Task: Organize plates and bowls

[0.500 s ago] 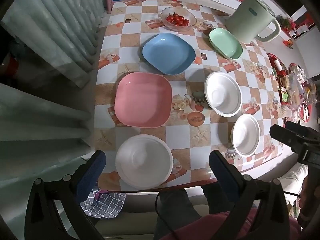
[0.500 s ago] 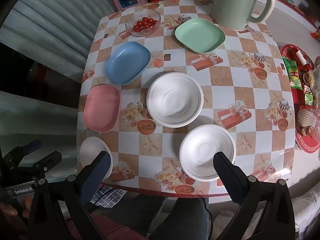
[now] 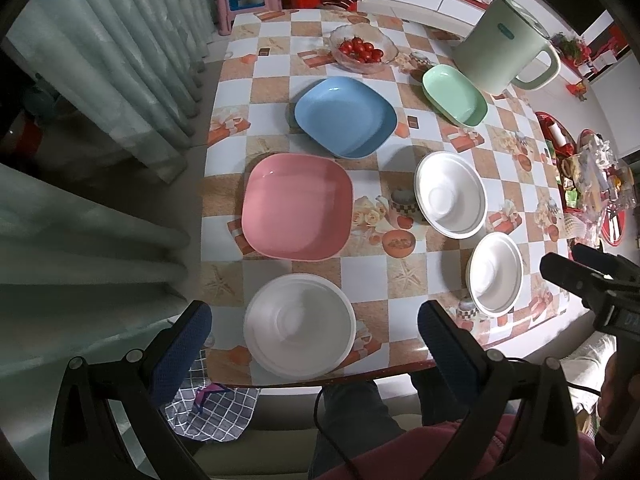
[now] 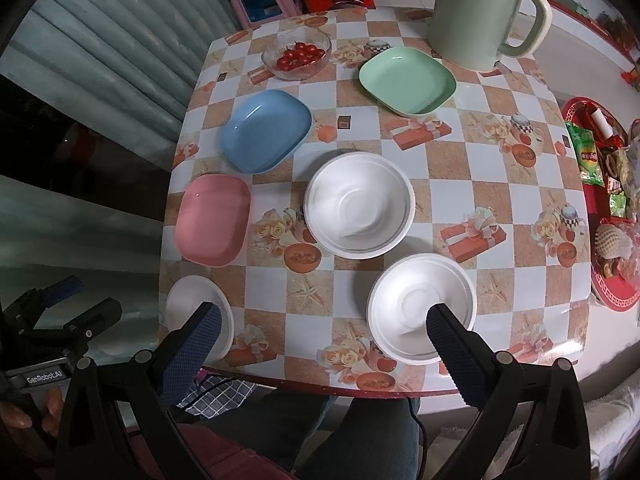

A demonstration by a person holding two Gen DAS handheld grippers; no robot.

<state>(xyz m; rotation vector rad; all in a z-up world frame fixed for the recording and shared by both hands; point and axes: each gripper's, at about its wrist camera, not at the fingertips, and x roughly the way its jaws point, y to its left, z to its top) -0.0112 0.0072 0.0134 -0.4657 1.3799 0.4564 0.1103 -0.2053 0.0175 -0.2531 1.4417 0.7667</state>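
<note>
Both claws are spread wide with nothing in them. The left claw hangs over the near edge of the counter, its blue pads on either side of the nearest white bowl without touching it. The right claw hangs over the same edge further right; its right pad overlaps the view of another white bowl, but I can't tell if it's actually touching.

Taking the pink plate as the anchor: the nearest white bowl sits just on the near side of it, the blue plate just beyond it. A third white bowl is off to its right. The green plate is far right and back, tucked against a pale green kettle, whose top gets cut off in the right view. A glass bowl of cherry tomatoes sits at the back, past the blue plate.

On the right edge there's a red tray of snack packets, partly cropped and too jumbled to sort out. Under the near counter edge you can see the person's knees and a bit of checked cloth, mostly hidden behind the claw arms.
</note>
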